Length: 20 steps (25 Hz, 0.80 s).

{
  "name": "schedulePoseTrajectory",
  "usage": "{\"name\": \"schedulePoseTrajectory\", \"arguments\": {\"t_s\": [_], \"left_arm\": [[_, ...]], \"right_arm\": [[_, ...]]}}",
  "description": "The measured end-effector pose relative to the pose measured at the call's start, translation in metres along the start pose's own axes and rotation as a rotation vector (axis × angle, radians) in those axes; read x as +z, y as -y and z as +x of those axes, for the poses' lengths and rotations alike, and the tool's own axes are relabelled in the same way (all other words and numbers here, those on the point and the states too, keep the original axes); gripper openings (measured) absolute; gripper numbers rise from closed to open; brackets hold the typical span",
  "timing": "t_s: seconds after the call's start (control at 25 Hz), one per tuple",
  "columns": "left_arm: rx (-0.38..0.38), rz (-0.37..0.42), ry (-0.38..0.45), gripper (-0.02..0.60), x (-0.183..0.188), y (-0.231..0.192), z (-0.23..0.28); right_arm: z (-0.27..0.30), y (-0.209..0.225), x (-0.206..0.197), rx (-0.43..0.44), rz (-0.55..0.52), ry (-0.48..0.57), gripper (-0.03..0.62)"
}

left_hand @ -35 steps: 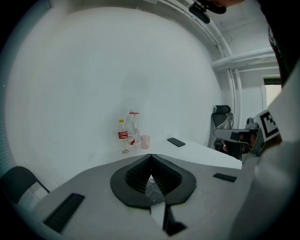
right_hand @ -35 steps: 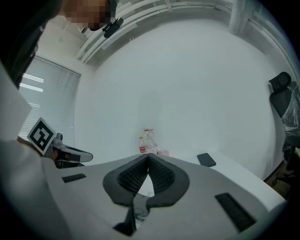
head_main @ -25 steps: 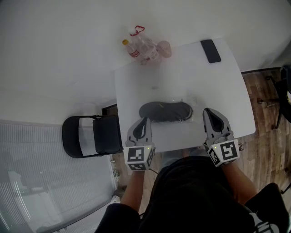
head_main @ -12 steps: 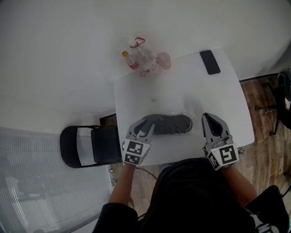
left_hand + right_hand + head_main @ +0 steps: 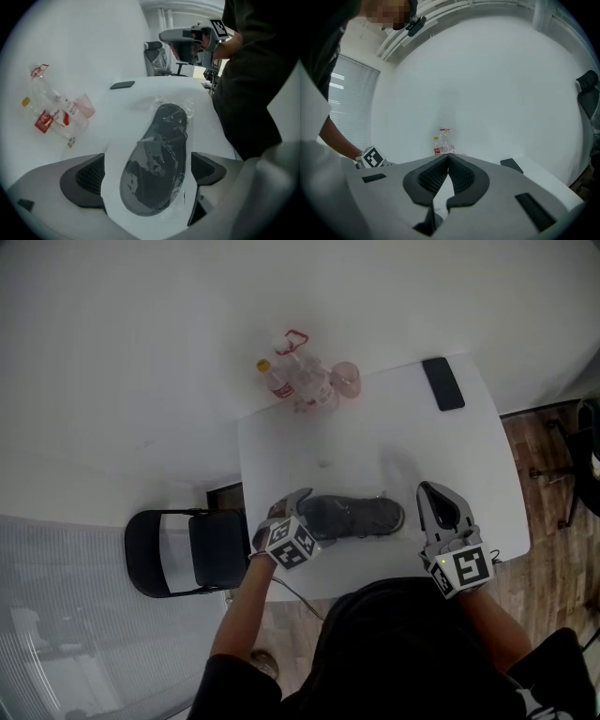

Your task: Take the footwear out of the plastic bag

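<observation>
A dark shoe [image 5: 352, 517] lies on its side on the white table [image 5: 375, 427], sealed in a clear plastic bag [image 5: 190, 105]. My left gripper [image 5: 289, 502] points steeply down over the shoe's left end. Its jaws have just been opening, and in the left gripper view the shoe [image 5: 157, 164] lies between the wide pads [image 5: 89, 176] without touching them. My right gripper [image 5: 427, 491] hovers level just right of the shoe, shut and empty. In the right gripper view its pads [image 5: 433, 176] meet.
Clear plastic bottles [image 5: 295, 381] and a pink cup [image 5: 345, 379] stand at the table's far edge. A black phone [image 5: 442, 382] lies at the far right corner. A black folding chair [image 5: 178, 549] stands left of the table.
My left gripper has come down onto the shoe's left end, rolled over, and its jaws have opened. My right gripper has shifted slightly beside the shoe and stays shut.
</observation>
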State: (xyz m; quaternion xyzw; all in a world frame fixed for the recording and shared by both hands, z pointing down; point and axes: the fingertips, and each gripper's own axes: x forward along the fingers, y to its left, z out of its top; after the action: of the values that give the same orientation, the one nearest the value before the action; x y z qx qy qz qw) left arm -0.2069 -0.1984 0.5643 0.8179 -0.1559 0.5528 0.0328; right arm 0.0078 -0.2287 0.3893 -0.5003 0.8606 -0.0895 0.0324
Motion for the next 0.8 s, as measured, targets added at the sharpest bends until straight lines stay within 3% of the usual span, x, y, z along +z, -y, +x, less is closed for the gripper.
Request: {"name": "schedulePoseTrajectory", "arguments": {"t_s": [0.28,0.56,0.8], "left_arm": [[-0.126,0.149,-0.142,0.578,-0.021,0.009,0.035],[-0.199,0.187,-0.214,0.578,-0.032,0.019,0.052],[-0.262,0.144,-0.252,0.577,-0.035,0.020,0.056]], "right_arm": [[0.005,0.006,-0.011,-0.035,0.003,-0.025,0.018],[0.004,0.008,-0.013,-0.060,-0.002,-0.035,0.018],[0.007,0.006,-0.013,-0.059,-0.007,-0.039,0.018]]}}
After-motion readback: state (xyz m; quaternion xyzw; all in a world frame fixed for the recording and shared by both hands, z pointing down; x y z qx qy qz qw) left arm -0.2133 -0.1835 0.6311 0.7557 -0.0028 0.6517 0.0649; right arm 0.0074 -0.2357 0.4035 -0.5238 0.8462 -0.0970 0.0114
